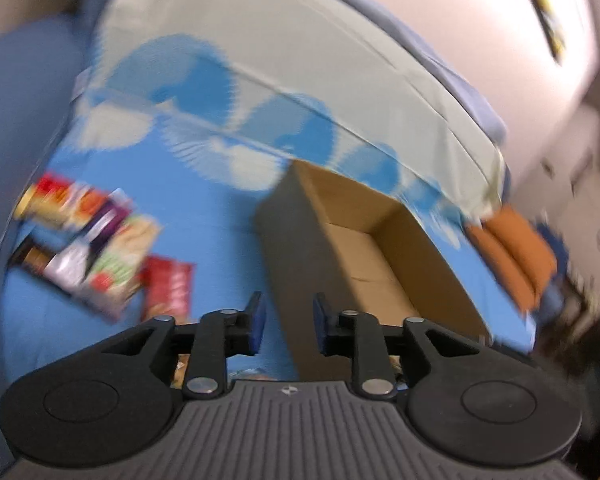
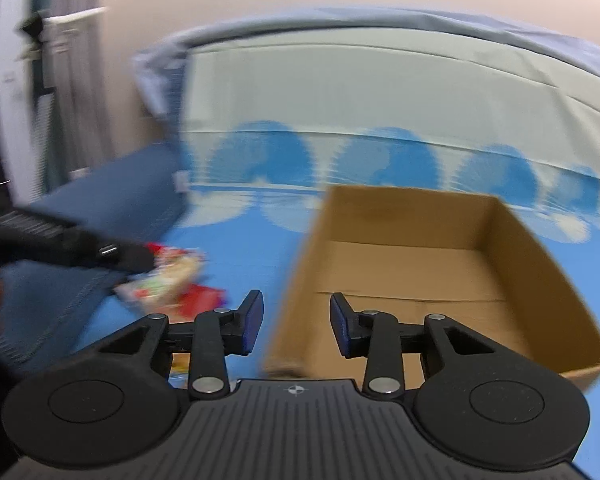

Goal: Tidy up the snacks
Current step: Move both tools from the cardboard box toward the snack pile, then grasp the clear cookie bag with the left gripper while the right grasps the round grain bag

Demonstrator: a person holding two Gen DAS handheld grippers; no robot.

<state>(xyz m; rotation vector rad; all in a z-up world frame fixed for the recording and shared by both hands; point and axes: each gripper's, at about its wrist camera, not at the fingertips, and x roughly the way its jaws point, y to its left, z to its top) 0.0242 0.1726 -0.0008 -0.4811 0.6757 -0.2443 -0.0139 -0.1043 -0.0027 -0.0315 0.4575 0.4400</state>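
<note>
An open brown cardboard box (image 1: 372,264) (image 2: 420,264) lies on the blue bed cover, with nothing visible inside. Several snack packets (image 1: 87,240) lie in a blurred pile to its left, a red packet (image 1: 167,288) nearest the box. In the left wrist view my left gripper (image 1: 288,324) is open with nothing between its blue pads, over the box's near left corner. My right gripper (image 2: 295,326) is open too and holds nothing, above the box's left wall. Seen from the right wrist, the left gripper (image 2: 75,244) is a dark blur over the snack packets (image 2: 163,280).
A pale folded quilt with blue fan prints (image 1: 291,64) runs along the far side of the bed. Orange cushions (image 1: 516,256) lie right of the box. A dark blue cloth (image 2: 111,200) covers the left side. A wall and curtain (image 2: 71,80) stand behind.
</note>
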